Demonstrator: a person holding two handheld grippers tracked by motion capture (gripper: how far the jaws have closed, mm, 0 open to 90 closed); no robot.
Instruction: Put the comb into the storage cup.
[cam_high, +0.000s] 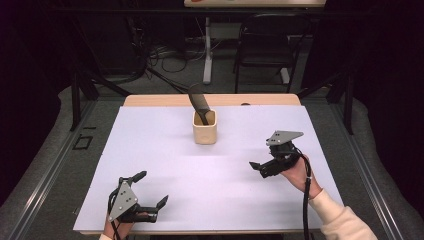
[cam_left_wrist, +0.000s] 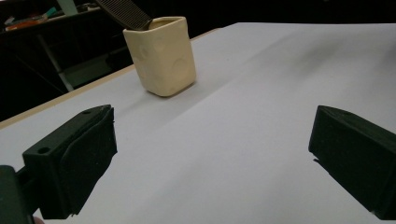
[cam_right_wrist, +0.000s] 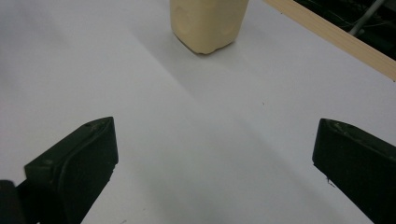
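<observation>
A cream square cup (cam_high: 205, 128) stands on the white sheet (cam_high: 150, 145) near the table's far middle, with a black comb (cam_high: 198, 104) leaning out of it to the left. My left gripper (cam_high: 152, 188) rests near the front left edge, open and holding nothing. In the left gripper view the cup (cam_left_wrist: 163, 56) and comb (cam_left_wrist: 123, 13) are ahead and to the left of the wide-apart jaws (cam_left_wrist: 212, 161). My right gripper (cam_high: 263, 156) hovers at the right, open and pointing left toward the cup. The right gripper view has the cup's base (cam_right_wrist: 208, 23) far beyond the gripper (cam_right_wrist: 214, 170).
The wooden table edge (cam_high: 165, 100) runs behind the sheet, also seen as a strip (cam_right_wrist: 336, 37). Beyond the table are a black chair (cam_high: 265, 47), a white table leg (cam_high: 207, 50) and floor cables. A black cable (cam_high: 306, 200) trails from the right gripper.
</observation>
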